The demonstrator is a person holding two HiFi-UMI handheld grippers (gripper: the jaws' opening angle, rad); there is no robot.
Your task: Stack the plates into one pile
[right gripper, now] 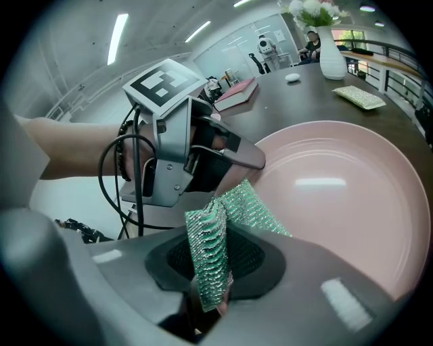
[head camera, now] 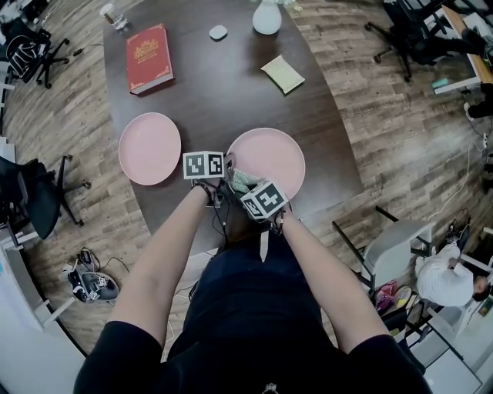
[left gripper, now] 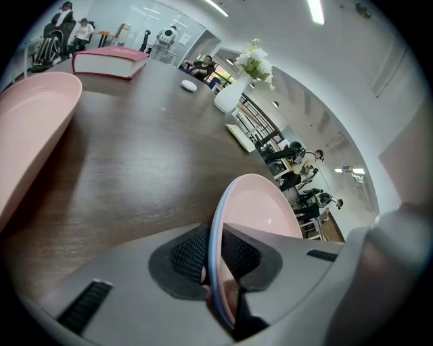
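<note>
Two pink plates on the dark table (head camera: 223,85), not stacked, just sitting side by side with a gap between them. The left gripper (left gripper: 215,258) has its jaws clamped on the near rim of the right-hand plate (left gripper: 260,206), with a pad pressing on each side of the edge. The left-hand plate (left gripper: 34,121) lies off to that gripper's left, well apart from it. The right gripper (right gripper: 211,263) is pinching a green sparkly cloth (right gripper: 218,226). The cloth sticks up out of its jaws, just beside the left gripper's tip and over the near edge of the right-hand plate. Way out ahead of both tools are a red book (head camera: 149,57) and a white vase (head camera: 267,17).
</note>
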